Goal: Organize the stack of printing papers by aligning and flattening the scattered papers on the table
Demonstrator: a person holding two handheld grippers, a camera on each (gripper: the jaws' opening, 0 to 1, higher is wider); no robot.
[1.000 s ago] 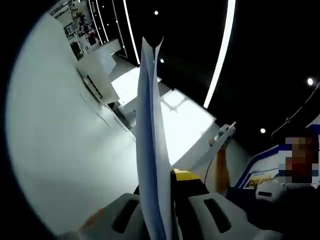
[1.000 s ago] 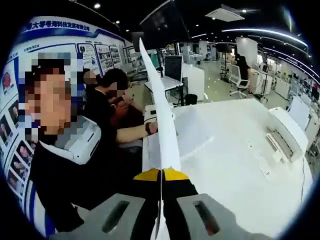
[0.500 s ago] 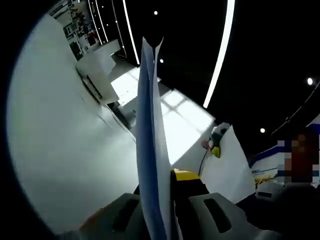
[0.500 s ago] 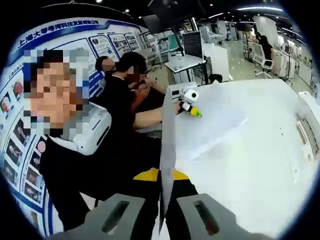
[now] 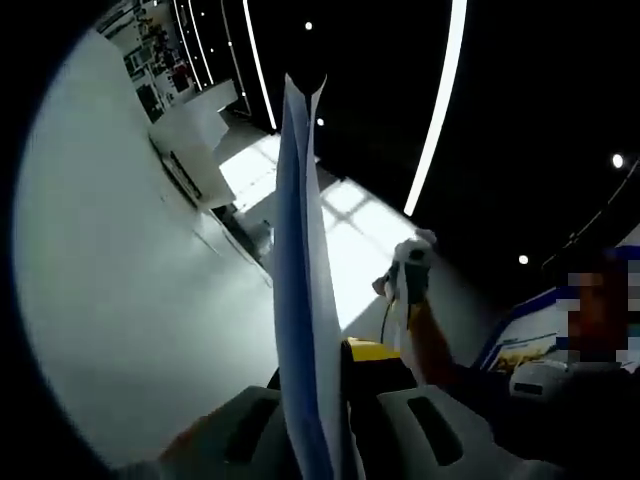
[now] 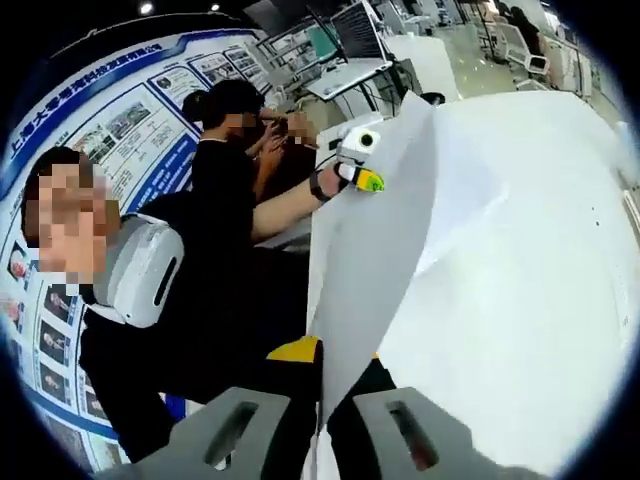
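Left gripper view: left tongs (image 5: 318,400) clamped on one edge-on paper stack (image 5: 303,290), raised above one white desk (image 5: 120,300). Right gripper view: right tongs (image 6: 322,400) clamped on the stack's opposite edge; two seated persons (image 6: 235,130) beyond.

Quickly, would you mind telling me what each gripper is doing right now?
Left gripper: shut on the paper stack, held edge-on.
Right gripper: shut on the paper stack's other end.

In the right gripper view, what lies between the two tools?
A lifted sheet of printing paper spans the stretch: the right tool clamps its near edge, the left tool holds its far corner.
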